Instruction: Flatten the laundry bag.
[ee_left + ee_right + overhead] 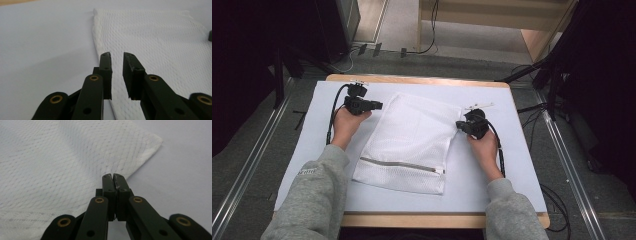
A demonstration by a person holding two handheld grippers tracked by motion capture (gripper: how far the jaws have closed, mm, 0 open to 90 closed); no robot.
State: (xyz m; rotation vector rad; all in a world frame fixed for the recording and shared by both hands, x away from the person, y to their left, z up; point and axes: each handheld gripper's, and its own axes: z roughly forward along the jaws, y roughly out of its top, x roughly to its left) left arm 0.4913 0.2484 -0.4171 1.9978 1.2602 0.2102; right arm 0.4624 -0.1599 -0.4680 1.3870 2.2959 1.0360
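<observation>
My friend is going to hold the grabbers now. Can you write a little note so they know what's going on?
Left gripper: open, jaws a small gap apart, at the left edge of the white mesh bag, gripping nothing.
Right gripper: jaws shut together at the bag's right edge near a far corner; whether any mesh is pinched between them cannot be told.
Bag: lies flat on the pale table cover, turned a little, with the zipper zipped shut along the near end.
Done: both grippers brought to opposite sides of the bag.
Left: probably close the left gripper on its edge, then move or fold the bag.
</observation>
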